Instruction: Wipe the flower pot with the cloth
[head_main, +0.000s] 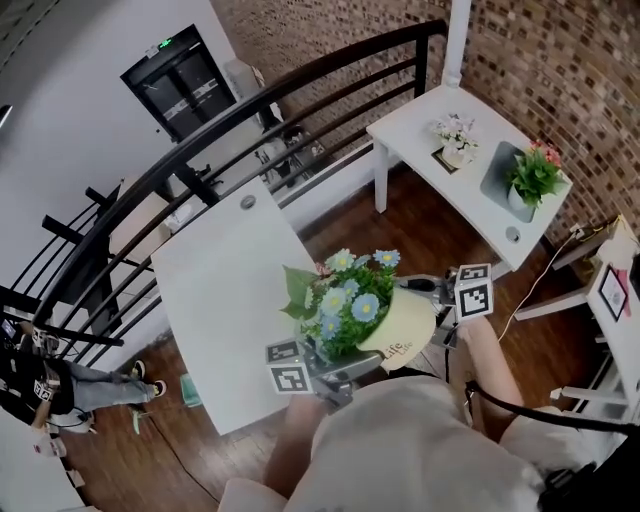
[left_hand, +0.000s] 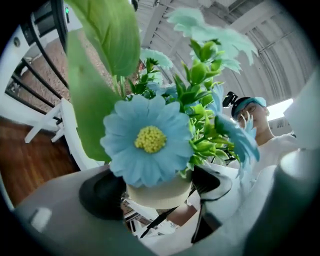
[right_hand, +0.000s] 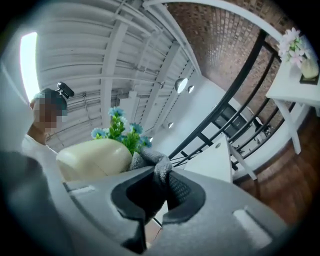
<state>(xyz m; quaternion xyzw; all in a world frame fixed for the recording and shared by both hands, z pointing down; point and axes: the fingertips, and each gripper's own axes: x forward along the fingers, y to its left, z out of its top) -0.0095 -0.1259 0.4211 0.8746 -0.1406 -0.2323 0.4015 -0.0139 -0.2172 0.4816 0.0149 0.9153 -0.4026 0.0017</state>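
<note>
The left claw (left_hand: 158, 192) is clenched on the cream rounded flower pot (left_hand: 160, 196), and the pot's blue artificial daisies (left_hand: 145, 140) fill that gripper's view. Only the right gripper view shows the grey knitted cloth (right_hand: 159, 170), pinched in the right claw (right_hand: 157, 197) close beside the pot. The head view shows the pot held tilted in the air, at the white table's (head_main: 215, 300) near edge.

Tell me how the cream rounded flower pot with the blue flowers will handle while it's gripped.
Likely slippery: the cream flower pot looks smooth and rounded, and the left gripper pinches it from two sides only. Probably top-heavy, since the blue flowers spread wider than the pot. It looks rigid, so wiping shouldn't dent it.
</note>
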